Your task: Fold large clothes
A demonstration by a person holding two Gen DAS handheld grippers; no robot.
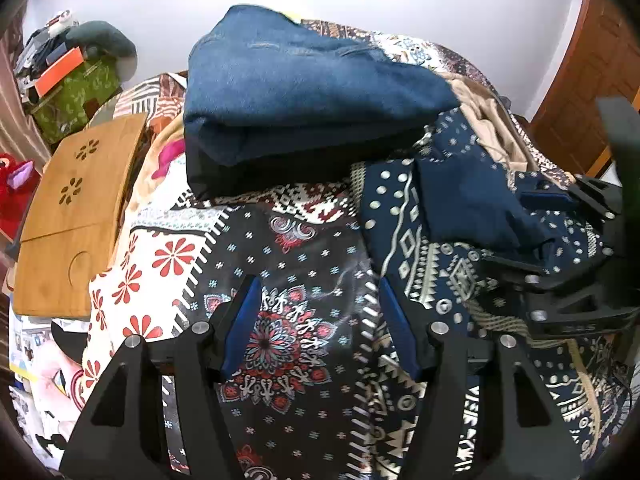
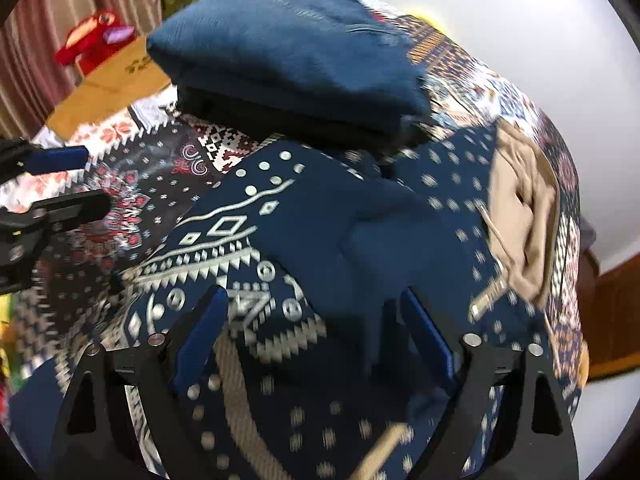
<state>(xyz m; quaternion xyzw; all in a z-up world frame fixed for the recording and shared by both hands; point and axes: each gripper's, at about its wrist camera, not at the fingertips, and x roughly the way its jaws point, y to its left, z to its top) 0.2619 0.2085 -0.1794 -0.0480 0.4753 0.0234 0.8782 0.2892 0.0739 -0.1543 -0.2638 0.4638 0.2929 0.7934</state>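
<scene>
A navy garment with silver dots and zigzag print (image 1: 432, 240) (image 2: 280, 240) lies crumpled on the patterned bedsheet (image 1: 288, 280). A folded stack of blue denim-like clothes (image 1: 304, 92) (image 2: 280, 40) sits behind it. My left gripper (image 1: 320, 300) is open and empty, hovering over the bedsheet just left of the navy garment. My right gripper (image 2: 312, 320) is open above the navy garment, with its fingers apart over the cloth; it also shows at the right edge of the left wrist view (image 1: 568, 248). The left gripper shows at the left of the right wrist view (image 2: 52, 184).
A beige garment (image 2: 524, 208) (image 1: 492, 120) lies at the navy cloth's far right. A wooden lap table (image 1: 76, 216) stands left of the bed, with a red plush toy (image 2: 96, 36), a green bag (image 1: 76, 96) and boxes behind. A white wall is at the back.
</scene>
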